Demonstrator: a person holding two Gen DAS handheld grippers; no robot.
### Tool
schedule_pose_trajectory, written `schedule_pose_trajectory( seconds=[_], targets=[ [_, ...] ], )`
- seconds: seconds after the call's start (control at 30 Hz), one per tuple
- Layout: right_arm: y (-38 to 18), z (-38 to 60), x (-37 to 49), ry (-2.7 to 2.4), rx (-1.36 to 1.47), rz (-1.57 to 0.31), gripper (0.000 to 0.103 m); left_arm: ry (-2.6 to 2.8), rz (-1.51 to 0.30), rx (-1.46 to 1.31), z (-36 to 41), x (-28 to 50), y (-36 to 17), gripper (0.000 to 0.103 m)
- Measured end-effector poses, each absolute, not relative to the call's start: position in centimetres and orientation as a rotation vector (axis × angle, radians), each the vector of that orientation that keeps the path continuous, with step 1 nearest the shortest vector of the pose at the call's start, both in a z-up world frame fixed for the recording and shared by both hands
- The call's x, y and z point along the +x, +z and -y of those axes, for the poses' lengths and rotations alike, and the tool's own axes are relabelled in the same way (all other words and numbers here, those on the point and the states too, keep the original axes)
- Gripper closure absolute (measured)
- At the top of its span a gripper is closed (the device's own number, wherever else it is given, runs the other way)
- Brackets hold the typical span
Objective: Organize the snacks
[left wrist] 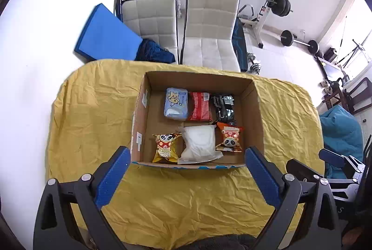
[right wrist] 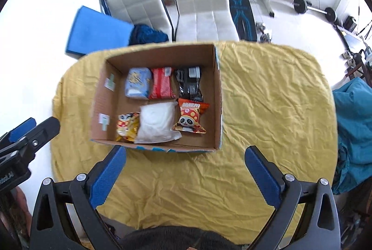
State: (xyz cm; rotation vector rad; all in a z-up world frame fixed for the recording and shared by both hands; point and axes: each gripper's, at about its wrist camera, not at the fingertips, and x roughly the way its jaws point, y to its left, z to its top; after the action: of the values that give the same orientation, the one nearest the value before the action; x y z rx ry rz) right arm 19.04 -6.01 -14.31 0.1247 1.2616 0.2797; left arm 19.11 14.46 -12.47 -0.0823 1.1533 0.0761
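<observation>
A cardboard box (left wrist: 252, 110) sits open on a table covered by a creased yellow cloth (left wrist: 93, 115), in the middle of the left wrist view and in the upper left centre of the right wrist view. Six packets lie flat on its floor in two rows. In the far row, from left to right in the frame, are a light blue packet (left wrist: 176, 107), a red packet (left wrist: 200, 106) and a black packet (left wrist: 224, 108). In the near row are a gold packet with a panda face (left wrist: 165, 147), a white pouch (left wrist: 198, 144) and an orange packet with a panda (left wrist: 230, 138); the white pouch touches its neighbours on both sides. The left gripper (left wrist: 187, 152) fills the bottom of its own view, its blue-padded jaws spread wide with nothing between them, above the cloth in front of the box. The right gripper (right wrist: 184, 152) is spread just as wide and also empty, above bare cloth at the box's near edge. Beyond the table stand two white padded chairs (left wrist: 209, 29), a blue mat (left wrist: 107, 33) at the upper left, and a barbell rack (left wrist: 269, 8) at the upper right.
</observation>
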Motion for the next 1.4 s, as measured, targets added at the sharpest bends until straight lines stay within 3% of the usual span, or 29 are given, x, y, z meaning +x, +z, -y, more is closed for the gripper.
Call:
schedule_pose_trajectory(
  seconds=[0.57, 1.4],
  targets=[
    [-2.6, 9.3, 10.4, 0.311, 0.116, -1.095, 0.000, 0.039, -1.062, -0.087, -12.2, 12.4, -3.8, 0.002],
    [-0.3, 10.9, 9.9, 0.203, 0.088, -1.056, 0.000, 0.069, -0.998, -0.062, -11.9, 11.0, -1.2, 0.002]
  ],
)
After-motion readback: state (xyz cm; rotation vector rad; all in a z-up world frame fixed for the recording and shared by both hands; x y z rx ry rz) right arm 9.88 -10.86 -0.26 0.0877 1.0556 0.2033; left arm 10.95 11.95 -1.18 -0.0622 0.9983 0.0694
